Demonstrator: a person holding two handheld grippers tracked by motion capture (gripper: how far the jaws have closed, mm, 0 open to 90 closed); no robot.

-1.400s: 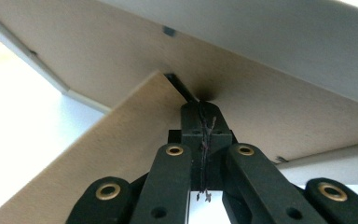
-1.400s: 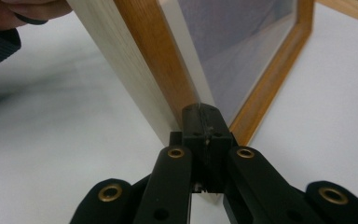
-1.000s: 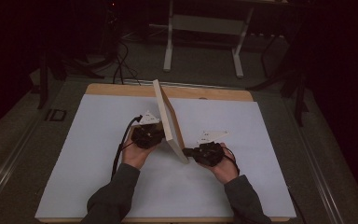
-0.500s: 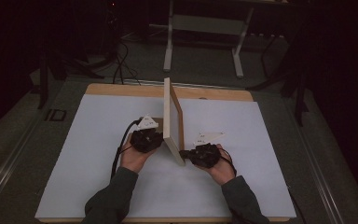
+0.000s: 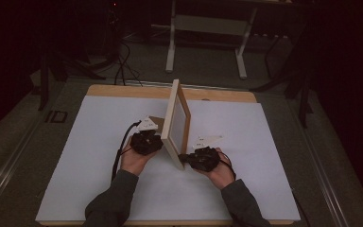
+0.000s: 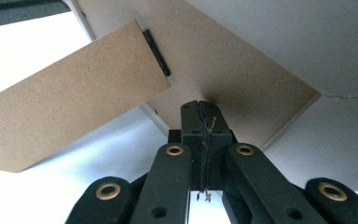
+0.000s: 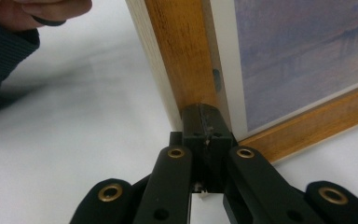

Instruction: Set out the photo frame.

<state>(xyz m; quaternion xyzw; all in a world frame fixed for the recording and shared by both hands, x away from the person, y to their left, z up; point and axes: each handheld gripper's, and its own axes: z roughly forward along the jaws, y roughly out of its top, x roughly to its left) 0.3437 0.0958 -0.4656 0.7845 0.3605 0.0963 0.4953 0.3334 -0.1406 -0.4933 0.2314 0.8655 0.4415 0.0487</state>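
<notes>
Wooden picture frame (image 5: pixel 178 124), standing on edge mid-surface (image 5: pixel 99 189), its hardboard easel leg (image 6: pixel 70 98) swinging out behind. Left claw (image 6: pixel 199 109) is pressing clenched against the backing; right claw (image 7: pixel 204 116) is bracing clenched at the front lower corner. Risk: with neither claw gripping, a sideways nudge is likely toppling the frame flat.

Wooden picture frame (image 5: pixel 177 124) upright on edge at middle of white-covered table (image 5: pixel 75 179); left tongs (image 5: pixel 147 142) just left, right tongs (image 5: pixel 202 158) just right.
</notes>
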